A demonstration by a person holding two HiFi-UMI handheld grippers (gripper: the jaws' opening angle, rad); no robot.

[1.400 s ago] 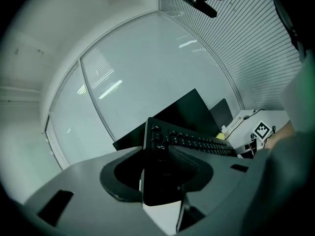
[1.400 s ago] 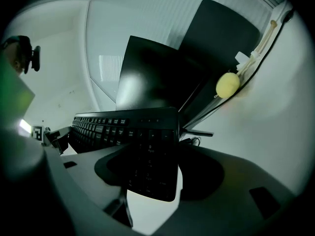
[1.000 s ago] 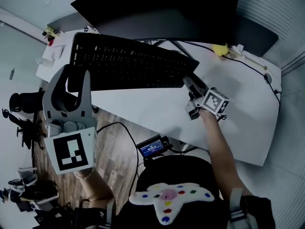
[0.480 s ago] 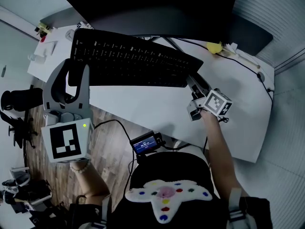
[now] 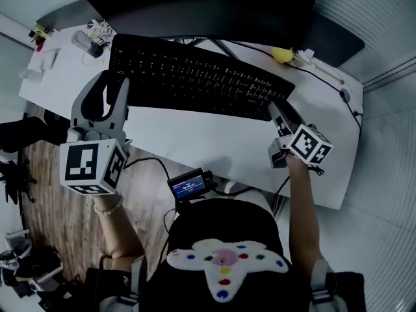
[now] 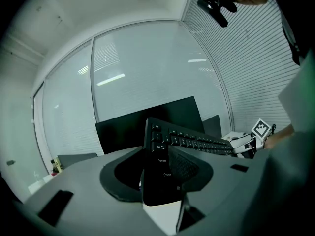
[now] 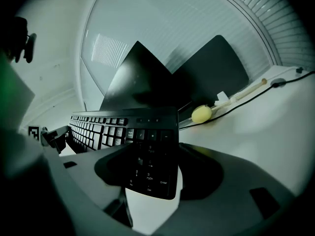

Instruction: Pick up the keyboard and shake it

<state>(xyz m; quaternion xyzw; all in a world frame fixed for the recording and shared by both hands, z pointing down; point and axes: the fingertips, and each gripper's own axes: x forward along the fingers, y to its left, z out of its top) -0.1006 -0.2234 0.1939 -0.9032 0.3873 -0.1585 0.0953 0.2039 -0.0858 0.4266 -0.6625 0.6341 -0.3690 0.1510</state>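
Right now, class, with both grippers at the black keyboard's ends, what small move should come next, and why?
Probably a short, quick up-and-down shake. The black full-size keyboard is clamped at both ends, the left gripper and right gripper each with jaws closed on it, and it appears lifted off the white desk, so only the shaking seems left.

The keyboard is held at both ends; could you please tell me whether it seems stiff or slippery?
Probably stiff: the keyboard runs straight between left gripper and right gripper, no sag. Possibly slippery: each holds only an end.
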